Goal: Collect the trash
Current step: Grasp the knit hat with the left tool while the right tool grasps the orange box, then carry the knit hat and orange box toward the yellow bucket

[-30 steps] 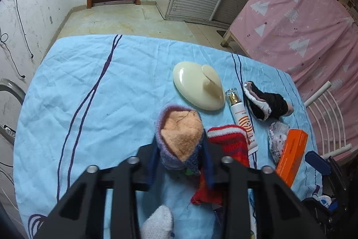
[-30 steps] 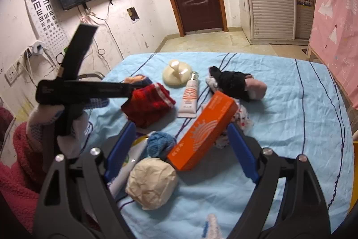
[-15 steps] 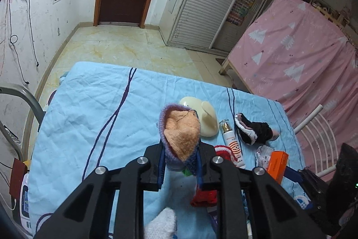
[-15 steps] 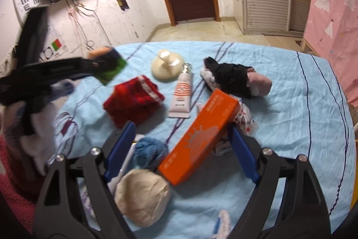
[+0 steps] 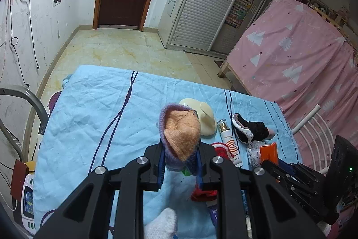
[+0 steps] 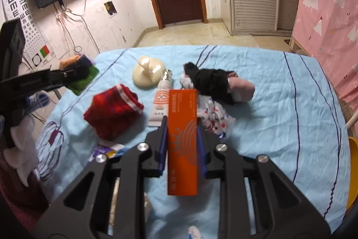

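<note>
A table covered with a wrinkled light blue cloth (image 6: 279, 104) carries a scatter of small things. The right gripper (image 6: 181, 145) has just been closing, and its blue pads now pinch an orange carton (image 6: 182, 133) across its narrow sides, near the middle of its length, with the box pointing away from the camera. The carton looks like thin printed cardboard: light, fairly stiff along its length, but likely to dent if squeezed hard, so a hold across the flat sides near the middle seems sound. The left gripper (image 5: 180, 162) is pressed onto a knitted sock bundle (image 5: 180, 138), orange inside a purple cuff, and holds it above the table; it is soft, light and will squash and sag, so a deep bite on the bulk suits it. Lying on the cloth are a red knitted sock (image 6: 111, 111), an orange-and-white tube (image 6: 161, 100), a cream plastic lid (image 6: 147, 73), a black cloth bundle (image 6: 212, 80) and a crumpled printed wrapper (image 6: 214, 120) just beside the carton. The wrapper looks flimsy and may slip from a shallow pinch.
</note>
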